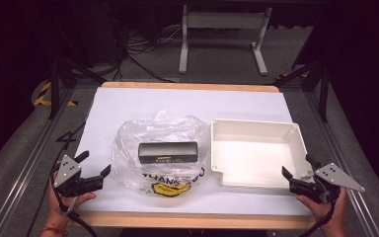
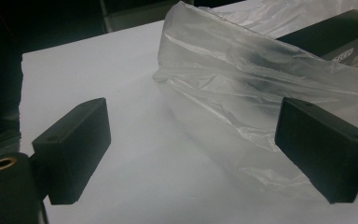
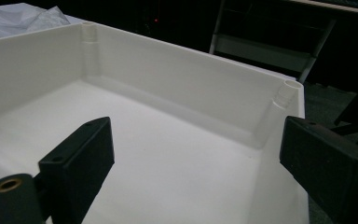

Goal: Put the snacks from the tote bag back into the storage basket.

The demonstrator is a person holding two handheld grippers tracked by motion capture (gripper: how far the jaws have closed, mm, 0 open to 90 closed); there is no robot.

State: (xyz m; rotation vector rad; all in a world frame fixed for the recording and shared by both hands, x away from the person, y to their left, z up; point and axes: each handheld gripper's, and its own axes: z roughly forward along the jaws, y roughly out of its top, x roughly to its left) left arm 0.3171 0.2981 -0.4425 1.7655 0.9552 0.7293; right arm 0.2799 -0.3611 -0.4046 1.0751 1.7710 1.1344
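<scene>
Two grippers idle, fingers spread, gripping nothing: left gripper (image 1: 94, 167) beside plastic bag (image 1: 128, 143); right gripper (image 1: 297, 166) at white tray (image 1: 256, 127). Black box (image 1: 168, 152) lies inside bag, mid-counter (image 1: 128, 101)

White-covered table (image 1: 128, 106) bearing a clear plastic bag (image 1: 133, 143) beside a white tray (image 1: 256, 126).

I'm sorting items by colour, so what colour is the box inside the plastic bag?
Black; the box shows best in the high view.
</scene>
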